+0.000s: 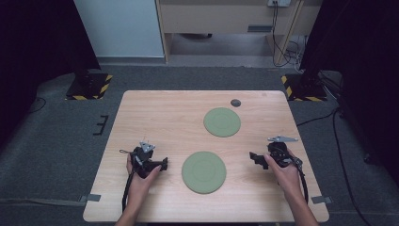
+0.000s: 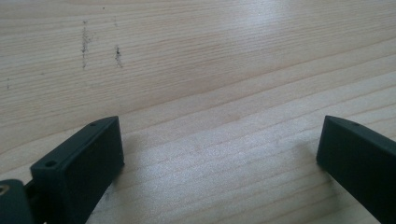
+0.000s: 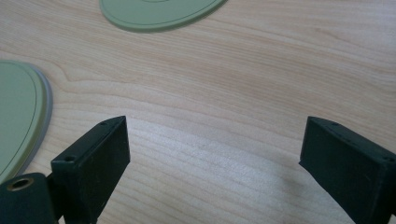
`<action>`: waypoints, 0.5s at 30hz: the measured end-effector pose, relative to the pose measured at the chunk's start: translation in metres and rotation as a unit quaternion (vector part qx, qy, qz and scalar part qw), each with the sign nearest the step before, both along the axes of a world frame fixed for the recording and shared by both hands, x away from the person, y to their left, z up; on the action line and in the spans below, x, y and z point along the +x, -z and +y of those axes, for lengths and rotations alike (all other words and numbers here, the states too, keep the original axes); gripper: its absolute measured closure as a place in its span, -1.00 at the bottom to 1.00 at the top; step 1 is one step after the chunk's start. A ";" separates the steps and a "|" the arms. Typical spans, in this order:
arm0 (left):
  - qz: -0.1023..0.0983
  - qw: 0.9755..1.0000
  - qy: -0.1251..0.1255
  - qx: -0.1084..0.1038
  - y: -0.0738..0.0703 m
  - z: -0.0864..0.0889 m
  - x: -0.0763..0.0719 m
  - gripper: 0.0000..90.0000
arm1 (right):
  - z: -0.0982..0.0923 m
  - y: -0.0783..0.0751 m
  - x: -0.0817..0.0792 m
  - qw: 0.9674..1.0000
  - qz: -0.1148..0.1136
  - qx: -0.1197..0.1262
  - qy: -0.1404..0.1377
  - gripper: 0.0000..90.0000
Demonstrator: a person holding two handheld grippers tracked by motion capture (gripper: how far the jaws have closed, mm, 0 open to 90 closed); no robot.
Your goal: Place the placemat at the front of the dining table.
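Two flat, round, olive-green discs lie on the light wooden table. The far disc is right of centre and the near disc is towards the front. My left gripper rests on the table left of the near disc, pointing at it. Its jaws are open over bare wood. My right gripper sits right of the near disc, also open and empty. Its view shows the near disc's edge at left and the far disc at the top.
A small dark grey round piece lies near the table's far edge, behind the far disc. Grey carpet surrounds the table, with black stands on hazard-striped bases at the far left and far right.
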State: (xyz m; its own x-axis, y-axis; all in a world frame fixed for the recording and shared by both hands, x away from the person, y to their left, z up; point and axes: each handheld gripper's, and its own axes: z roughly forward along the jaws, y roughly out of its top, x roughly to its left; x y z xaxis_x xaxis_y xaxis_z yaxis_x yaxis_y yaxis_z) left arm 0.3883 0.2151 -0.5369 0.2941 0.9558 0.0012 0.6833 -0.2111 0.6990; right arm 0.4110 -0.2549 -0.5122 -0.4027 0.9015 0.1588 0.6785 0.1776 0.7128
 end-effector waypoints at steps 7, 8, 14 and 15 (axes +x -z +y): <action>0.000 1.000 0.000 0.000 0.000 0.000 0.000 -1.00 | 0.002 0.007 -0.004 1.000 0.006 0.003 0.000 -0.81; 0.000 1.000 0.000 0.000 0.000 0.000 0.000 -1.00 | 0.003 0.008 -0.004 1.000 0.008 0.003 0.002 -0.82; 0.000 1.000 0.000 0.000 0.000 0.000 0.000 -1.00 | 0.005 0.014 -0.003 1.000 0.007 -0.004 0.013 -0.83; 0.000 1.000 0.000 0.000 0.000 0.000 0.000 -1.00 | 0.006 0.014 -0.003 1.000 0.006 -0.005 0.014 -0.83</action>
